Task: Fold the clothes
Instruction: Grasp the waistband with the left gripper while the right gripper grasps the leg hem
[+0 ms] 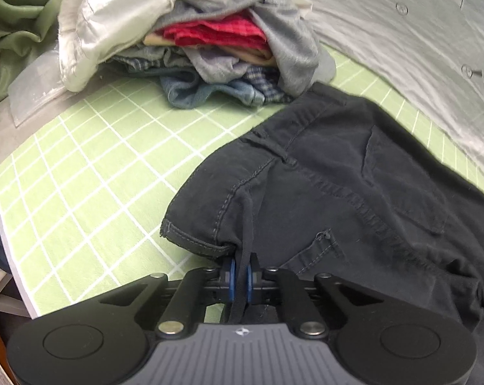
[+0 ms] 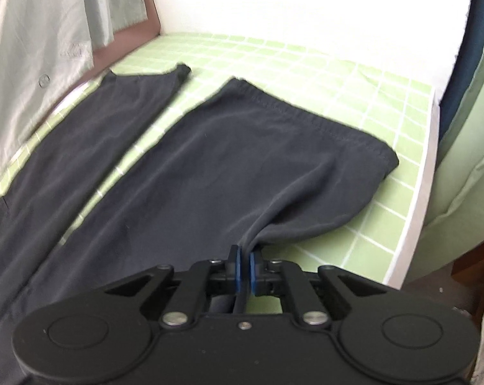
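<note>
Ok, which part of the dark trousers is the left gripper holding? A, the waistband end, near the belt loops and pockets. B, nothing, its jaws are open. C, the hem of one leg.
A: the left gripper is shut on the dark trousers at the waistband corner, with belt loops and pockets close by.

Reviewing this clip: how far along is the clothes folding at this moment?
Early. Done: the dark trousers lie spread flat on the green checked sheet, legs apart. In hand: the left claw pinches the waistband edge, and the right claw pinches a leg's near edge. Left: no fold is made, and the pile of clothes waits unfolded.
</note>
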Tool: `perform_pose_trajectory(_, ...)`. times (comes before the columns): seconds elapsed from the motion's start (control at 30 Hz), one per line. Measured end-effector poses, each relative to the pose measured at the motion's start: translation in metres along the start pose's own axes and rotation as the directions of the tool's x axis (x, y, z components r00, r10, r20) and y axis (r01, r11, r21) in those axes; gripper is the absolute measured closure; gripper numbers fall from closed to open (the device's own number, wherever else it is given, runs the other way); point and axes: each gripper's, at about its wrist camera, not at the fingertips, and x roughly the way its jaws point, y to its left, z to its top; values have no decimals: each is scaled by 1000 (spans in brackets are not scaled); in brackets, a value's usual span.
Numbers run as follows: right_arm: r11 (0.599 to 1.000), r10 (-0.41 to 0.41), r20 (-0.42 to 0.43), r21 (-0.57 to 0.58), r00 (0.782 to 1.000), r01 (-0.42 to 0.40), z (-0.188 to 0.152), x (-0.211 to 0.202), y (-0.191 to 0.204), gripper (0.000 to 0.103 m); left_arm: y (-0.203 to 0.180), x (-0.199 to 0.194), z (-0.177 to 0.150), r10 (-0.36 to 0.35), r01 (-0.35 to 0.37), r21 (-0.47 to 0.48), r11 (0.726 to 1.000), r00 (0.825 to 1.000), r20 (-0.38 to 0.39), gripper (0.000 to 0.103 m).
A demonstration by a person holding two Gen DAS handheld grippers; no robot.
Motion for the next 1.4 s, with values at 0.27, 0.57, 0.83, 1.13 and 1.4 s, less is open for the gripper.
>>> perform_pose_trajectory(0.27,993,120,111,9,987,-122,33,-20,19,98,-19,-28,26,-20,23,-54,998,998,52,99)
perform_pose_trajectory(0.57,973,217,194,41,957,-229,81,-11,78,99,-76,-44,70,-59,74,-76,994,981,183,100)
perform_pose_trajectory(0.83,953,300,224,-22,927,-303,169,39,166,100,-152,3,131,-72,90,-82,993,976,203,99)
perform_pose_trajectory(1.13,937,309,181,-223,934,-267,215,118,258,32,-173,52,150,-3,20,-75,997,976,218,14)
perform_pose_trajectory(1.4,994,69,102,-93,992,-60,149,120,159,26,-108,67,75,48,-45,-162,986,999,16,14)
